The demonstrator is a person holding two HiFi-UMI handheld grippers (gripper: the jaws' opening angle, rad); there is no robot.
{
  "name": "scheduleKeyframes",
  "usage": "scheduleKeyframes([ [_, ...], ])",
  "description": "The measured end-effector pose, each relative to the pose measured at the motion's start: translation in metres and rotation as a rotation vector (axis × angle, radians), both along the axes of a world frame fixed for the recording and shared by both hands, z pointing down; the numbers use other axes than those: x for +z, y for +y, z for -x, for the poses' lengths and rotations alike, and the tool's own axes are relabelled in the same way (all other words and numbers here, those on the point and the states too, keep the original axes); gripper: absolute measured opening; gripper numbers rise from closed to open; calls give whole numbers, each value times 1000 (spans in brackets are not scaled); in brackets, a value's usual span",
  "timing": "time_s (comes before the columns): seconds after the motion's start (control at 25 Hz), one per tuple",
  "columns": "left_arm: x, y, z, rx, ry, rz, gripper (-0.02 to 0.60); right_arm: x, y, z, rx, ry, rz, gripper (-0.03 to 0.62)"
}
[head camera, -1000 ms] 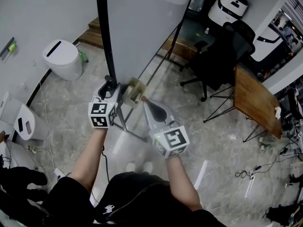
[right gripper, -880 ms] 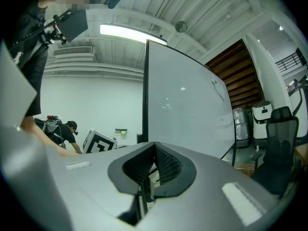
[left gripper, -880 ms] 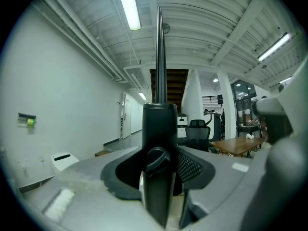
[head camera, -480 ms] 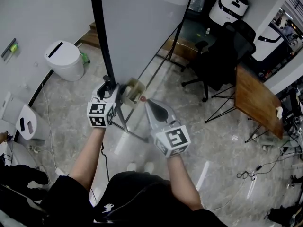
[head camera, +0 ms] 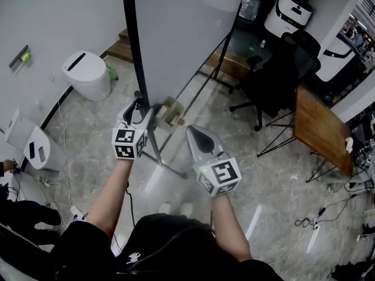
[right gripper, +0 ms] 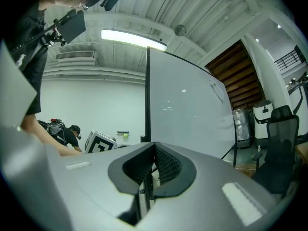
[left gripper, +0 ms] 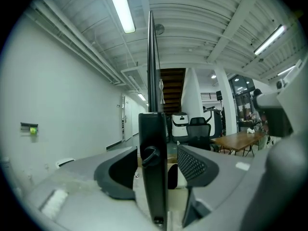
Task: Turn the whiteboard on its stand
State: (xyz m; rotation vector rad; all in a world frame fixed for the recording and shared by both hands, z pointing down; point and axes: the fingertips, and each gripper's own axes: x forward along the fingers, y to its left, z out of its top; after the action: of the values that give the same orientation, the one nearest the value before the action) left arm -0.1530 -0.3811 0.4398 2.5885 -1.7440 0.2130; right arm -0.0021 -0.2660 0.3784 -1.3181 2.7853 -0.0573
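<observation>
The whiteboard [head camera: 181, 34] stands nearly edge-on ahead of me, framed by a black upright post [head camera: 133, 51]. My left gripper [head camera: 140, 107] straddles that post low down. In the left gripper view the post [left gripper: 153, 186] and its knob [left gripper: 150, 155] stand between the pads with a gap on either side. The left gripper [left gripper: 159, 162] has just been opening and is open. My right gripper [head camera: 192, 130] hovers to the right of the post, below the board's lower edge. In the right gripper view the right gripper [right gripper: 154, 148] is shut on nothing, with the board's white face [right gripper: 187, 109] beyond.
A small box [head camera: 169, 113] sits at the stand's foot. A white bin [head camera: 88, 75] stands at the left wall. A black office chair [head camera: 281, 75], a wooden table [head camera: 319, 130] and a white machine [head camera: 291, 10] are to the right. Cables [head camera: 310, 221] lie on the floor.
The right gripper has slid a little to the right, away from the box at the stand's foot. The left gripper stays at the post.
</observation>
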Motion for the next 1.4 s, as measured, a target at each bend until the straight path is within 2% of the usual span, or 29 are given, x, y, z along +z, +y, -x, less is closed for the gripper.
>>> scheduleKeyframes([
  [0.24, -36, 18, 0, -10, -1, -80, 261, -3, 8, -16, 33, -32, -18, 9],
  [0.52, -77, 39, -27, 63, 24, -157, 244, -12, 18, -40, 80, -43, -51, 9],
  [0.6, -82, 45, -42, 100, 35, -158, 243, -14, 19, -49, 100, -39, -57, 9],
  [0.88, -78, 56, -96, 219, 98, -149, 167, -15, 24, -80, 181, -33, -57, 9],
  [1.04, -78, 64, -118, 270, 133, -146, 152, -16, 30, -94, 215, -26, -61, 9],
  [1.4, -73, 83, -163, 374, 168, -124, 69, -13, 40, -116, 272, -6, -48, 9],
])
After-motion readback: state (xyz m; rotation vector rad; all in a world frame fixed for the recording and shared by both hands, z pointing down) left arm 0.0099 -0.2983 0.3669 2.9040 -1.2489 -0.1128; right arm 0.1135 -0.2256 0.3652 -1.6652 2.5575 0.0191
